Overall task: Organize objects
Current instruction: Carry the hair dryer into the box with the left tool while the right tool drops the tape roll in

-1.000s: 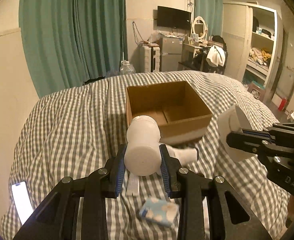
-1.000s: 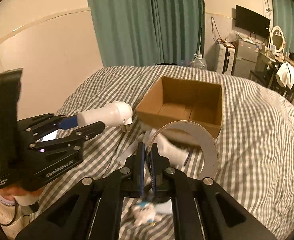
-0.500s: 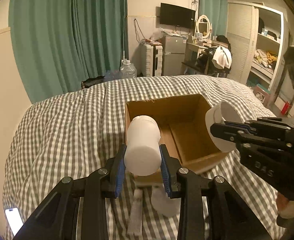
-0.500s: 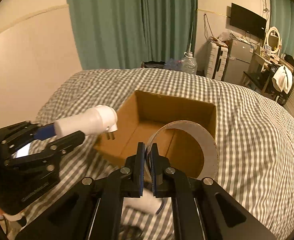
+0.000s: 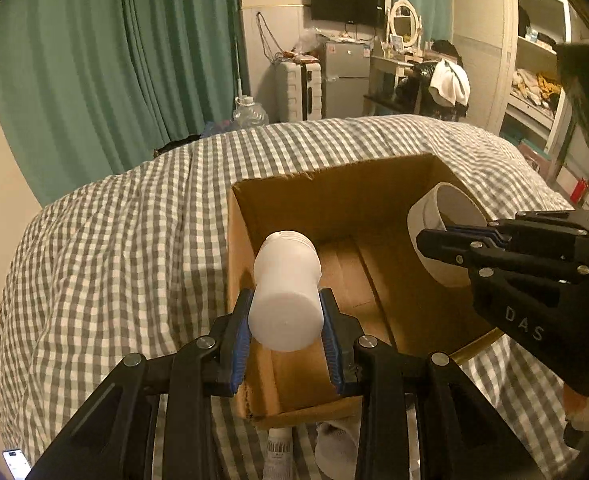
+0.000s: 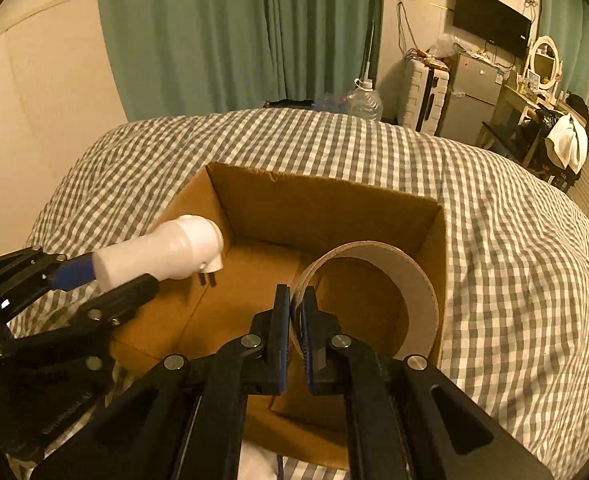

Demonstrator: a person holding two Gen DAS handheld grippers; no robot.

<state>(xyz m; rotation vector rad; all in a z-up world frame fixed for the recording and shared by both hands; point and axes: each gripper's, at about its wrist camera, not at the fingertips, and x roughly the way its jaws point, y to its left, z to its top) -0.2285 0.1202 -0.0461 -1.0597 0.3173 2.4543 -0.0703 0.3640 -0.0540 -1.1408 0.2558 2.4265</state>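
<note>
An open brown cardboard box sits on the checked bed. My left gripper is shut on a white plug-in device with two prongs and holds it over the box's left side; it also shows in the right wrist view. My right gripper is shut on the rim of a tape roll and holds it over the box's right side. The roll also shows in the left wrist view.
A white tube and a white sock lie on the bed just in front of the box. A phone lies at the bed's near left edge. Green curtains, a fridge and shelves stand beyond the bed.
Both grippers have moved forward with their loads, from in front of the box to over its inside. The small blue patterned packet has dropped out of view.
</note>
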